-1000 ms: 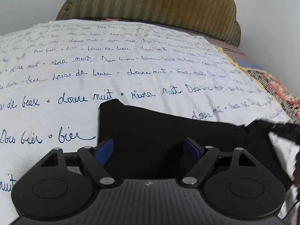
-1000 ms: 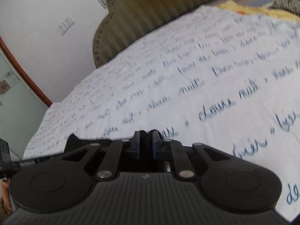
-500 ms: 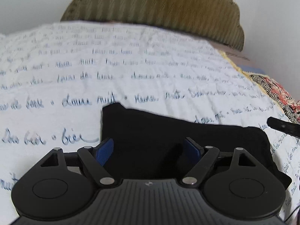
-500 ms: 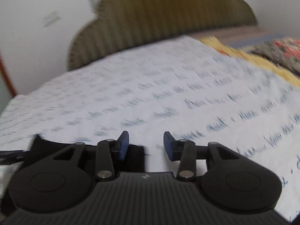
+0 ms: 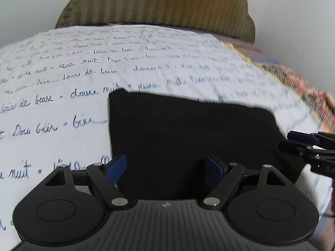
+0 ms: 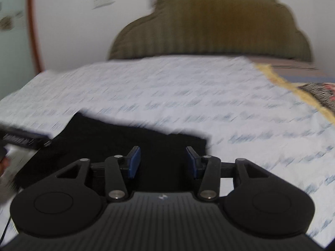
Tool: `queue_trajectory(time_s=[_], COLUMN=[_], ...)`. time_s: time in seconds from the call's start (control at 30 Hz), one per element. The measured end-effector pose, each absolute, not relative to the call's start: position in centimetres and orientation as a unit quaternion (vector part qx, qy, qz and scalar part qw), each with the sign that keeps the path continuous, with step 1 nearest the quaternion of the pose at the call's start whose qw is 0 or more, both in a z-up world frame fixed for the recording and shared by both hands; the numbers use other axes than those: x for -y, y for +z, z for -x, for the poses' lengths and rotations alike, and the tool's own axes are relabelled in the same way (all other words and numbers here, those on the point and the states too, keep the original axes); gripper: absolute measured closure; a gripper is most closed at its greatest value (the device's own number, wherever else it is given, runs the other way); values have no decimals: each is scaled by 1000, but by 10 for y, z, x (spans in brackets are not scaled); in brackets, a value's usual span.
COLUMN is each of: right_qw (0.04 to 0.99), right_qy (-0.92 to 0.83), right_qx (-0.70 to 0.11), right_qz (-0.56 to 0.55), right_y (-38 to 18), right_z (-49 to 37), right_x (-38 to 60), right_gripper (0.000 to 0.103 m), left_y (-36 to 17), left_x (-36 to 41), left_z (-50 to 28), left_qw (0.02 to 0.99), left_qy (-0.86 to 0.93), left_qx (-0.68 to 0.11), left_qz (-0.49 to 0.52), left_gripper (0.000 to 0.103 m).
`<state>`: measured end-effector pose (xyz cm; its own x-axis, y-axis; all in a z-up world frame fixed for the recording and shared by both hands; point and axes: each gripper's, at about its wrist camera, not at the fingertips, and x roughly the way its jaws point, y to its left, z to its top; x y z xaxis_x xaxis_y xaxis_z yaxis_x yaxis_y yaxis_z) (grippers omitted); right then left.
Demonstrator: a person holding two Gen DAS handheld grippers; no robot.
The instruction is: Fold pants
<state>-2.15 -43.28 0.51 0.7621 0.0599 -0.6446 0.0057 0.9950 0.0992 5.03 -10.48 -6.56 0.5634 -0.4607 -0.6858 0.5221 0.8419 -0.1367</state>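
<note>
1. Two grippers, left gripper (image 5: 166, 166) and right gripper (image 6: 163, 161), hover over the bed (image 5: 62, 104), jaws wide, holding nothing.
2. Black pants (image 5: 188, 129), folded into a flat, matte rectangle, lie near the bed's near edge.
3. White quilted bedspread (image 5: 146, 62) carries cursive blue script.
4. Ribbed olive headboard (image 5: 159, 6) has a scalloped top.

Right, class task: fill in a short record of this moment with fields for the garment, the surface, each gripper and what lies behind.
garment: black pants, folded into a flat rectangle
surface: white bedspread printed with cursive writing
left gripper: open, over the near edge of the pants
right gripper: open, holding nothing, over the pants
background: olive headboard; patterned fabric at the bed's right edge
</note>
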Motion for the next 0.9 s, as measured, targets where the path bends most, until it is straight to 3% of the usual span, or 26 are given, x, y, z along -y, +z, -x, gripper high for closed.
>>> queue_trajectory(time_s=[0.13,0.33,0.6,0.7,0.9], right_qw=[927,942,929,939,951], right_qy=[-12,-33,-79,-101,-89], right_qx=[-374,-331,-359,-327,-296], right_qz=[-13,-38,34,29,3], right_y=[-31,-5,-15,1,18], right_z=[34,50,51,62,84], right_x=[417,416,388,382,357], right_gripper=[50,49,47,30,16], left_y=[-70,-66,-61,-56,-50], left_x=[105,82,75,73,72], left_z=[-36,-40,-32,-31,-23], left_qw=[894,876,872,873,875], left_qy=[-257,-267,-260,-257,-245], left_qx=[-360,-401,-415,-416,-418], left_qz=[-78,-11,2,9,1], left_gripper=[21,21,21,21,21])
